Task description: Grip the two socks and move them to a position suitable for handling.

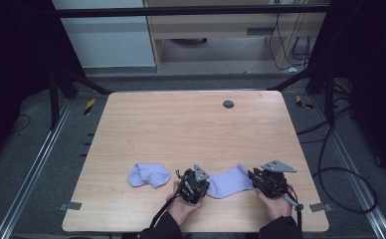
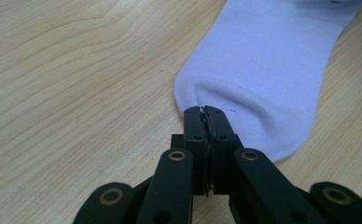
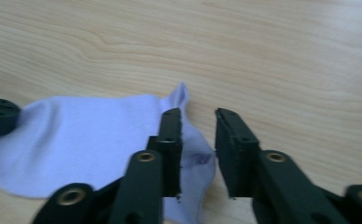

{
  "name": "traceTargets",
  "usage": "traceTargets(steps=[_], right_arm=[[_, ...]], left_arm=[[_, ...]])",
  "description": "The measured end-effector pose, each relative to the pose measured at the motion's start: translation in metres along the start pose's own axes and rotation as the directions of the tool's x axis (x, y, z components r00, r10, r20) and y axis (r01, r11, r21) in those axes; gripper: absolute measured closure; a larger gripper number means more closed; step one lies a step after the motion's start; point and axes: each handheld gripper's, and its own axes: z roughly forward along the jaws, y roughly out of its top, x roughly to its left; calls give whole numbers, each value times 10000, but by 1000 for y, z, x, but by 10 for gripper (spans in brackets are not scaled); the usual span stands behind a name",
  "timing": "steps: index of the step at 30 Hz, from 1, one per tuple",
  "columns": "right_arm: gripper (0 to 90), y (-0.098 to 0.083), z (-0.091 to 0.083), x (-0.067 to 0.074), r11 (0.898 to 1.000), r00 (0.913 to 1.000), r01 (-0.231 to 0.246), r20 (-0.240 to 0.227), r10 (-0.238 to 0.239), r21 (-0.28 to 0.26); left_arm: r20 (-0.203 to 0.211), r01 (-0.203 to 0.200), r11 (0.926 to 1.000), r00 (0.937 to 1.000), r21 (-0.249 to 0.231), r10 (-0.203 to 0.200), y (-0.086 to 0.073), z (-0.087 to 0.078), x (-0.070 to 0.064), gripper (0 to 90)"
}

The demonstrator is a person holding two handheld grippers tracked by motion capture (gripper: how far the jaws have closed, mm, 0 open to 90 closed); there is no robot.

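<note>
1. Two pale lilac socks lie on the wooden bench (image 1: 191,124), both near the edge where the person sits.
2. The stretched sock (image 1: 228,181) lies flat between the two grippers, and its two ends reach toward them.
3. The left gripper (image 1: 193,186) is at the left end of this sock. In the left gripper view its jaws are clenched on the rounded edge of the stretched sock (image 2: 263,70), so the fabric is pinched between them and a small fold rises at that place.
4. The right gripper (image 1: 268,181) is at the other end of the same sock. In the right gripper view its jaws stand apart with a clear gap, and they press on nothing.
5. In that view one jaw stands over the end of the stretched sock (image 3: 90,140), the other stands over bare wood just beside it, and a small point of fabric sticks up near the tip.
6. The picture of the right gripper view is a little blurred.
7. The second sock (image 1: 148,175) lies crumpled to the left of the left gripper, apart from it, and nothing touches it.
8. The hands (image 1: 181,206) of the person come from the bottom of the high view, with dark sleeves.
9. A small dark round cap (image 1: 228,104) sits in the bench near the far edge.
</note>
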Motion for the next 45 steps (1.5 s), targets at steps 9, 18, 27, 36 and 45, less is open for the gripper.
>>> traceTargets(steps=[9,18,27,36,45], right_arm=[[549,-2,-1,-10,9993,9992,340,207,-343,145],[602,-8,11,-15,9918,9992,367,99,-382,1221],[854,-9,14,-11,9848,9997,197,-177,-169,1725],[871,-5,-5,-6,9947,9999,91,130,-104,1019],[798,-19,-17,-2,9882,9982,-99,597,8,1526]], left_arm=[[-15,291,9992,9996,-264,-292,1,-4,2,734],[-1,354,9993,9994,-69,-354,-1,0,5,782],[135,427,9991,9990,-6,-426,2,1,4,881],[12,426,9985,9991,-349,-426,15,-1,9,884],[-45,269,9995,9996,-139,-269,21,13,6,866]])
